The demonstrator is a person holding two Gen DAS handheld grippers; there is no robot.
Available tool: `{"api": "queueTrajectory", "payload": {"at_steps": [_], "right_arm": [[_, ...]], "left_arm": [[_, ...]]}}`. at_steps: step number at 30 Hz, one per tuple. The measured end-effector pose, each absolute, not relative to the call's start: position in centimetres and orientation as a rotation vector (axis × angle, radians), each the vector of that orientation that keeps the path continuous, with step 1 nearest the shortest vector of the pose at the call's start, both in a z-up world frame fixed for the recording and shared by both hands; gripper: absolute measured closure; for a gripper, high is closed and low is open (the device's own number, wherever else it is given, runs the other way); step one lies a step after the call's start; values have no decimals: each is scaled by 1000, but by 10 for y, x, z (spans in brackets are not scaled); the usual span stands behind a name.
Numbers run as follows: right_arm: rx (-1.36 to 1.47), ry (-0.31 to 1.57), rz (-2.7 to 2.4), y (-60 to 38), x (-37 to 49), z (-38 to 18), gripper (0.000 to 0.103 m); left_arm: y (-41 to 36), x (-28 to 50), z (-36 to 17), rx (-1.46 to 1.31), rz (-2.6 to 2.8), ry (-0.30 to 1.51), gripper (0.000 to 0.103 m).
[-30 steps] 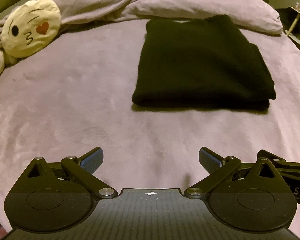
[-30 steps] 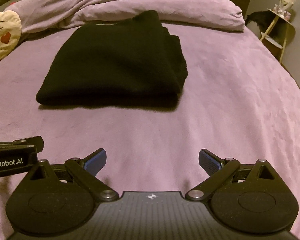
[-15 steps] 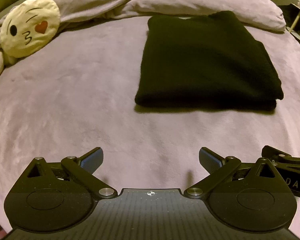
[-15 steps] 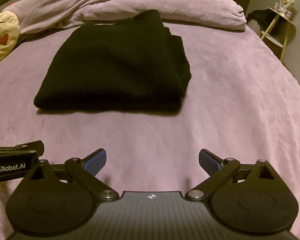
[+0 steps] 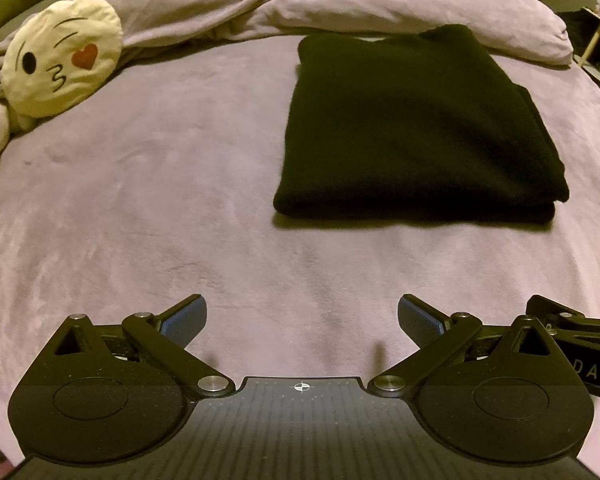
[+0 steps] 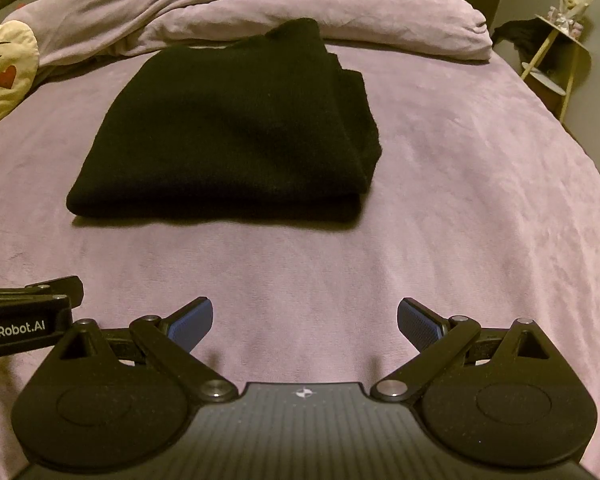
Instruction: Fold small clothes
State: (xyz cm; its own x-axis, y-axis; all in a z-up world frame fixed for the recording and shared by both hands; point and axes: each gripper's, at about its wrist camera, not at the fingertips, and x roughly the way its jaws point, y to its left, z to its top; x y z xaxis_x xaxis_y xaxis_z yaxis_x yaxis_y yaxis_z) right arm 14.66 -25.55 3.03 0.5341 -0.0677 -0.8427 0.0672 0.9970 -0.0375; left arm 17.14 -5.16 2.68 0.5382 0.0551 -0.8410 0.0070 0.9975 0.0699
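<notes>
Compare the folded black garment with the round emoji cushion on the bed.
The folded black knit garment lies flat mid-bed in a plain rectangle; the cream round kissing-face cushion is propped, tilted, against the bunched lilac duvet at the far left. The garment is unmarked; the cushion has a printed face and red heart. Both rest untouched on the bed.

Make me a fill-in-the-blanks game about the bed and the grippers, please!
1. The folded garment on the purple bed is coloured ____.
2. The round emoji pillow has a red ____ on its cheek.
3. The left gripper and the right gripper both have their jaws ____.
4. Neither gripper touches the ____.

Missing words: black; heart; open; garment
</notes>
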Motion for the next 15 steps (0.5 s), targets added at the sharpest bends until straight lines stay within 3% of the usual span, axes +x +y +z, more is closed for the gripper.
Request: {"api": "queueTrajectory", "payload": {"at_steps": [15], "right_arm": [[21,993,-74,-257,145,33,4]], "left_arm": [[-56,171,27,87,31,999,0]]}}
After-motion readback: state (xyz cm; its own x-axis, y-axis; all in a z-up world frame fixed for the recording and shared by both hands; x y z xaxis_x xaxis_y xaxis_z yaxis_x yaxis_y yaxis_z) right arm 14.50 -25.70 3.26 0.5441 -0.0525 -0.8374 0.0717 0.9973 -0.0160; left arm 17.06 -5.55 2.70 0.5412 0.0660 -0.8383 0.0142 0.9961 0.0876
